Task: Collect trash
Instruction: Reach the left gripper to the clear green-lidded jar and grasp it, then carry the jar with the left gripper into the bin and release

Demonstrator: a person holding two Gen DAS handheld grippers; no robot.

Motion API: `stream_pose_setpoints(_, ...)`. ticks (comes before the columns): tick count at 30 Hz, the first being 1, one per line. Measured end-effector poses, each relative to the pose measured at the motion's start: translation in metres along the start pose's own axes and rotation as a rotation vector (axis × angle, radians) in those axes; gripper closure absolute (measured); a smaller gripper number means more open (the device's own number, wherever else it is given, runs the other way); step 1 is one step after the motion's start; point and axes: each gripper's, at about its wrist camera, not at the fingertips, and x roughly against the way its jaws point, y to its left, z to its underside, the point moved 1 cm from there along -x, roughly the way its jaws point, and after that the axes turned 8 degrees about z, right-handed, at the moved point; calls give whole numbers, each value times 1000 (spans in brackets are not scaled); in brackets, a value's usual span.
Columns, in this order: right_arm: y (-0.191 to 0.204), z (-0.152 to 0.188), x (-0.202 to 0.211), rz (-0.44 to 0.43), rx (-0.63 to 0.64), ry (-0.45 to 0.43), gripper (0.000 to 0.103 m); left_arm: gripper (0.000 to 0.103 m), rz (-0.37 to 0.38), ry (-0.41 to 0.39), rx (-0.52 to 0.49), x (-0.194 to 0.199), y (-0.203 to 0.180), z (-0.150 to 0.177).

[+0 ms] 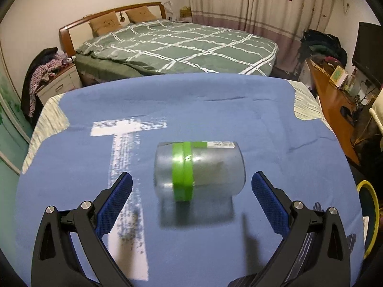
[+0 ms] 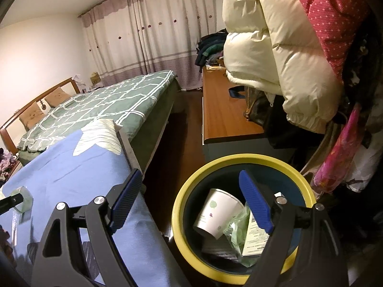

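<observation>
Jar [image 1: 199, 170]: clear plastic cylinder lying on its side on the blue cloth [image 1: 215, 110], slightly blurred; bright green tape band round its middle, green strip and white label along the top edge; greyish smudges show through the wall.
Left wrist view, left gripper [image 1: 192, 186]: jaws wide, blue pads either side of the jar, neither touching it; nothing held.
Left wrist view, surroundings: white T-shaped mark [image 1: 124, 129] on the cloth left of the jar; bed with green checked cover [image 1: 182, 45] beyond.
Right wrist view, right gripper [image 2: 189, 201]: jaws wide, empty, over the gap between table edge and bin.
Right wrist view, bin [image 2: 178, 217]: yellow rim, dark inside; holds a white paper cup [image 2: 215, 212], crumpled green plastic [image 2: 237, 234] and a printed carton [image 2: 253, 239].
Right wrist view, jar [image 2: 22, 199]: far left on the cloth, well apart from the bin.
</observation>
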Motion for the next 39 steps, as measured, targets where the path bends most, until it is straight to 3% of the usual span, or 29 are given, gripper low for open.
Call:
stream_pose_setpoints(4, 0, 0, 0, 1, -2, 3, 24, 5, -3, 5, -1, -8, 0, -3)
stream_pose_setpoints(8, -1, -1, 1, 2, -5, 0, 24, 31, 6, 30, 4, -19, -2, -6)
stream_pose_setpoints(18, -21, 5, 21, -42, 13, -7, 24, 32, 47, 20, -62, -7, -33, -1)
stream_pose_setpoints(27, -83, 15, 62, -3, 29, -18, 24, 32, 258, 34, -231, 11, -157, 5)
stream_pose_setpoints(33, -114, 26, 83, 8, 15, -11, 24, 32, 396, 79, -357, 18, -264, 36)
stream_pose_setpoints(39, -136, 30, 93, 7, -5, -2, 24, 32, 487, 154, -455, 18, -348, 73)
